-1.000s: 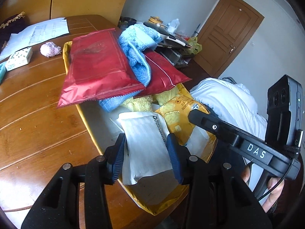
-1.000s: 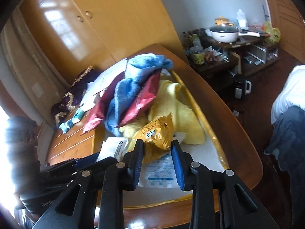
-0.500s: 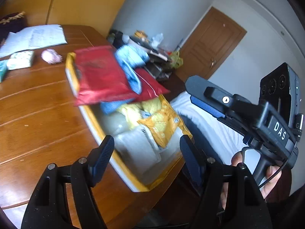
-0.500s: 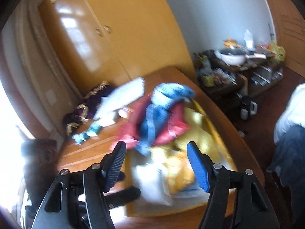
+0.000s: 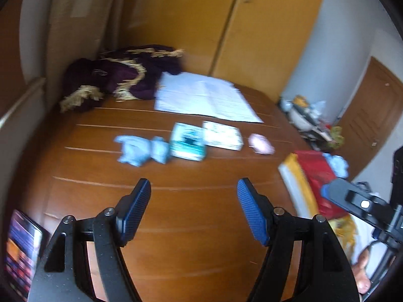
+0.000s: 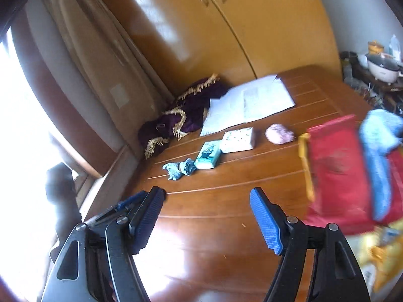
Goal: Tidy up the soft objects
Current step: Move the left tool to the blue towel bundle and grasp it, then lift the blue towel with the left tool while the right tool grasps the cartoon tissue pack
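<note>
My left gripper (image 5: 194, 188) and right gripper (image 6: 207, 193) both hang open and empty over bare wood of the table (image 5: 191, 226). Beyond them lie a crumpled light blue cloth (image 5: 141, 151) (image 6: 180, 170), a teal tissue pack (image 5: 187, 142) (image 6: 207, 154), a white tissue pack (image 5: 223, 136) (image 6: 238, 139) and a pink fluffy ball (image 5: 260, 144) (image 6: 279, 133). To the right stands the yellow tray (image 5: 297, 176) (image 6: 306, 166), piled with a red bag (image 6: 337, 166) and a blue towel (image 6: 377, 146). The picture is motion-blurred.
White papers (image 5: 201, 98) and a purple fringed cloth (image 5: 121, 78) lie at the table's far side, against the wooden wardrobe (image 6: 201, 25). A phone (image 5: 20, 251) rests at the near left edge. A cluttered shelf with a pot (image 6: 382, 68) stands far right.
Both grippers let go of the packets in the tray, the left a white one and the right a yellow one. They opened wide and swung left toward the small items on the table.
</note>
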`<state>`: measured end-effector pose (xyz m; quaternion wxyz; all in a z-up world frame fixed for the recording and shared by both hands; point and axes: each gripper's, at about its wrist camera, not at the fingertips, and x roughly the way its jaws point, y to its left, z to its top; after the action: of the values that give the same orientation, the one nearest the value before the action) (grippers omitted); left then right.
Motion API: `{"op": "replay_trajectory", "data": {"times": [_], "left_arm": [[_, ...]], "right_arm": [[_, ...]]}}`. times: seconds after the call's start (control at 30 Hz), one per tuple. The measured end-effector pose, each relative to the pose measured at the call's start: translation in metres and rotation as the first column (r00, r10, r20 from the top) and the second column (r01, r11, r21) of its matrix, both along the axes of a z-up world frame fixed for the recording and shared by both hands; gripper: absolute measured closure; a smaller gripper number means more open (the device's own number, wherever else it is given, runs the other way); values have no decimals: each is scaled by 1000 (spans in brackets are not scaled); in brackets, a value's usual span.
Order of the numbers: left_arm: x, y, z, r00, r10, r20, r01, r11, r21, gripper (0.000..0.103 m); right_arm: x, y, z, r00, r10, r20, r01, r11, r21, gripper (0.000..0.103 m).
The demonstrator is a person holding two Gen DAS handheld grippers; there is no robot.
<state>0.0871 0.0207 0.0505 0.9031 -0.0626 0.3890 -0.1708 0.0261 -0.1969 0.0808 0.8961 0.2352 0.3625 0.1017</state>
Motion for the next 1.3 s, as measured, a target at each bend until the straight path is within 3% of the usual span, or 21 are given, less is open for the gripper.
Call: {"op": "replay_trajectory", "data": {"times": [0.17,0.43,0.6,0.73,0.9,1.03,1.13,1.3], "left_arm": [[48,17,-17,1000,13,-15,-12,998,59,32],[106,-9,-41,995,-85,-58,92,986,139,32],[114,-17,-57,980,-138,-144,156,981,117,32],[96,-22,-59,972,-170,-164,195,969,153,32],[93,-19,-63,986,-76,-150,106,974,201,33],[92,-13,-72,985,-24,-173,61,975,213,54],[89,-3,-72,986,-3,-168,29,987,155,71],[88,21,-76,985,32,-168,-33,999,-3,77]], "right_arm": [[58,14,-19,997,-37,-63,39,998,44,29],[109,4,-65,988,-124,-91,130,989,65,29],[117,-1,-85,985,-133,-108,143,986,88,29],[115,2,-83,990,-123,-71,128,990,64,29],[116,5,-87,993,-98,-74,104,991,86,29],[116,5,-88,993,-96,-74,102,992,77,29],[117,6,-90,993,-92,-80,98,993,70,30],[122,18,-95,994,-40,-99,45,998,52,42]]}}
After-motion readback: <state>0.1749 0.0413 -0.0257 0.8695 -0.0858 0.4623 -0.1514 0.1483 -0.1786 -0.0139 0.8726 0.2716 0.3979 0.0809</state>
